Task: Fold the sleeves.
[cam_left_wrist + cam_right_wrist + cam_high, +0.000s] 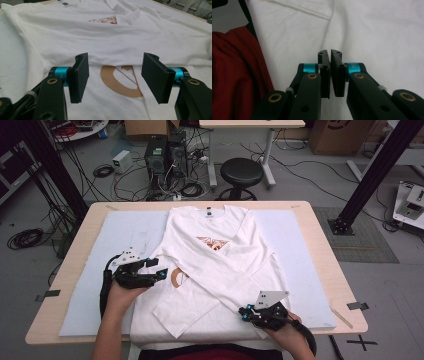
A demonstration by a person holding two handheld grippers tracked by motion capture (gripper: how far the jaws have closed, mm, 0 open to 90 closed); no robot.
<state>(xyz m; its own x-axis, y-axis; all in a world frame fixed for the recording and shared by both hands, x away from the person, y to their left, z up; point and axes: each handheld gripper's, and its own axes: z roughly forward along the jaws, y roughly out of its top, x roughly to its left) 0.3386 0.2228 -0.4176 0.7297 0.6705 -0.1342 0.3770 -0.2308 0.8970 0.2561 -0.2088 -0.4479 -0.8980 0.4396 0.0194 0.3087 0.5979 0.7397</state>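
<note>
A white long-sleeved shirt (220, 255) lies spread on the table, front up, with both sleeves folded across the body. An orange print (212, 241) shows at the chest and an orange ring print (122, 82) lower down on the left side. My left gripper (152, 267) rests at the shirt's left edge, open, with its jaws wide apart over the ring print (177, 278) and nothing between them (116, 77). At the shirt's lower right hem, my right gripper (243, 312) is shut, and its jaws (330, 56) stand together above plain white cloth with no fabric seen between them.
A pale blue mat (100, 270) covers most of the wooden table (325, 250) under the shirt. The person's red garment (234, 75) sits at the near table edge. Beyond the far edge stand a black stool (241, 172), computer towers (165, 157) and loose cables.
</note>
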